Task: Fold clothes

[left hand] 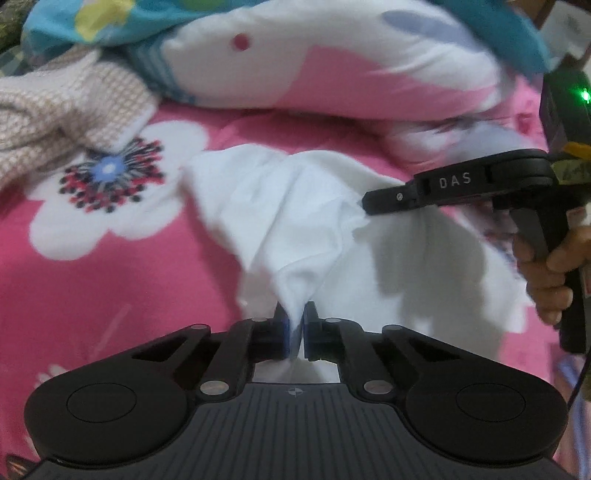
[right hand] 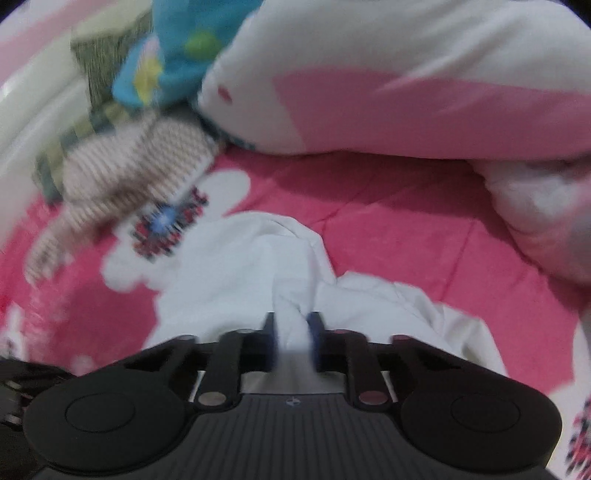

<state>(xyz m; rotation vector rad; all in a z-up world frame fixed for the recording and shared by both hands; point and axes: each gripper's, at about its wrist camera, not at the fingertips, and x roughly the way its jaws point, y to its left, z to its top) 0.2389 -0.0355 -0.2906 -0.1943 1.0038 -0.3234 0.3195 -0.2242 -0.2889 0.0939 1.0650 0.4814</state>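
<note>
Early stage, no fold made yet. White garment [left hand: 295,221] crumpled in a loose heap on the bed [left hand: 110,295], on the pink flowered cover, near the middle, just below the big pillow [left hand: 332,74]. Not spread flat, no crease line, no tidy edges visible.

Left tongs [left hand: 294,325] pinching a bunched edge of the white garment, pads pressed close with cloth squeezed between. Right tongs [right hand: 293,332] also pinching a fold of the same garment, pads a bit apart with a thicker wad of cloth between; seen from the left wrist view, tips buried in the cloth at its right side. Hand [left hand: 546,273] on the right handle.

Both grips set, so likely the pick-up step before shaking out or laying flat. Still to do, as a judgement: lift, spread flat, then fold.

Checked beige cloth [left hand: 66,110] lying apart at the upper left, unfolded too, possibly next. Blue flowered fabric [left hand: 92,22] behind it, untouched. Right view blurred, finer detail unclear.
</note>
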